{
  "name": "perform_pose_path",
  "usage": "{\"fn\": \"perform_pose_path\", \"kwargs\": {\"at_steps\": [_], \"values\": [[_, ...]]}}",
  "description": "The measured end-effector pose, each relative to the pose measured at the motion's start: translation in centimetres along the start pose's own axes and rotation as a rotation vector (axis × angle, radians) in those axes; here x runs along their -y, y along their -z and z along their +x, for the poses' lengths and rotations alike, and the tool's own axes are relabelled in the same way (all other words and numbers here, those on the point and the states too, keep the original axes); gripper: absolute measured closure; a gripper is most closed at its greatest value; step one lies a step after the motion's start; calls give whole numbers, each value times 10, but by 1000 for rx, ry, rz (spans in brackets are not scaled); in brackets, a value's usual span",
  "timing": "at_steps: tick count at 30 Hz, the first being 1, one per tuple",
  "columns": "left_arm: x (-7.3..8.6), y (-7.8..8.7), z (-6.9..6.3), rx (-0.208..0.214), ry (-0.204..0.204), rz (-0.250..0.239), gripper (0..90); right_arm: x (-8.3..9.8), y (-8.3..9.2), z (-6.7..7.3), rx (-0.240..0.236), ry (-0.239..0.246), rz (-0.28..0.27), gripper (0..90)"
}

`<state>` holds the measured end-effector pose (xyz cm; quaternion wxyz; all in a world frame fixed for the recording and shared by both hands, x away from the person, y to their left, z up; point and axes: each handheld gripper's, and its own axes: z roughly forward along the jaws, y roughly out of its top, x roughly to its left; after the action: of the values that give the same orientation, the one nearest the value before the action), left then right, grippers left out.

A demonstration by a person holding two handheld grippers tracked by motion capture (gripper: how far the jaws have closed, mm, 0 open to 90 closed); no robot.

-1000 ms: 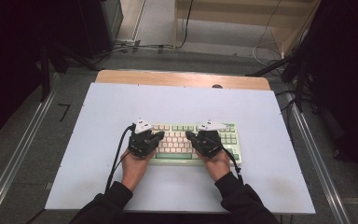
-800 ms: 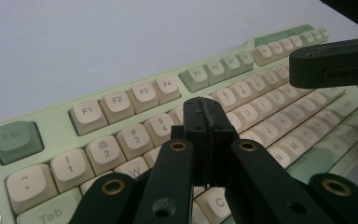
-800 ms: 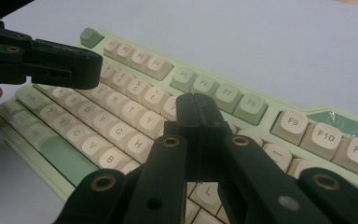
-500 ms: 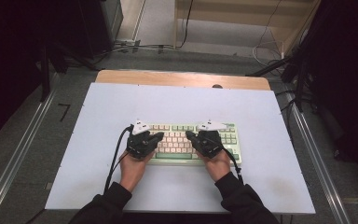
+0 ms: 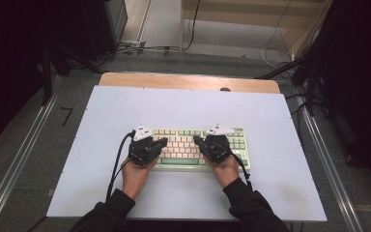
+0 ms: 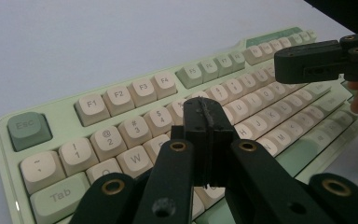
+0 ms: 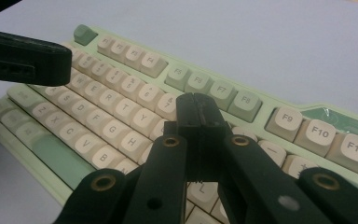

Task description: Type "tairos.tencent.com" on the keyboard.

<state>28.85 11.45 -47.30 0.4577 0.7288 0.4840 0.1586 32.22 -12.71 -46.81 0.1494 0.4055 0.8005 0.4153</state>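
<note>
Keyboard (image 5: 193,147) lies flat on the white table (image 5: 106,111), near-centre, long axis running left-right, key rows parallel to the near edge, Esc corner at far left. Left gripper (image 5: 162,142) hangs over the left half of the keys, jaws together, nothing between them. Right gripper (image 5: 198,141) sits over the right half, jaws together, empty. The 2 tips point inward toward each other, near but apart.

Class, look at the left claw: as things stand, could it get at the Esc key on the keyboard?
Probably yes. The left claw hovers shut over the number row, and the Esc key sits uncovered at the keyboard corner with nothing between them.
</note>
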Motion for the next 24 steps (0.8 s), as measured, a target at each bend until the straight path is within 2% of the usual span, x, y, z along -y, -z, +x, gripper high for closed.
{"fn": "perform_pose_path", "kwargs": {"at_steps": [24], "values": [[2, 0, 1, -1, -1, 6, 900, 8, -12, -7, 44, -13, 72, 873]]}}
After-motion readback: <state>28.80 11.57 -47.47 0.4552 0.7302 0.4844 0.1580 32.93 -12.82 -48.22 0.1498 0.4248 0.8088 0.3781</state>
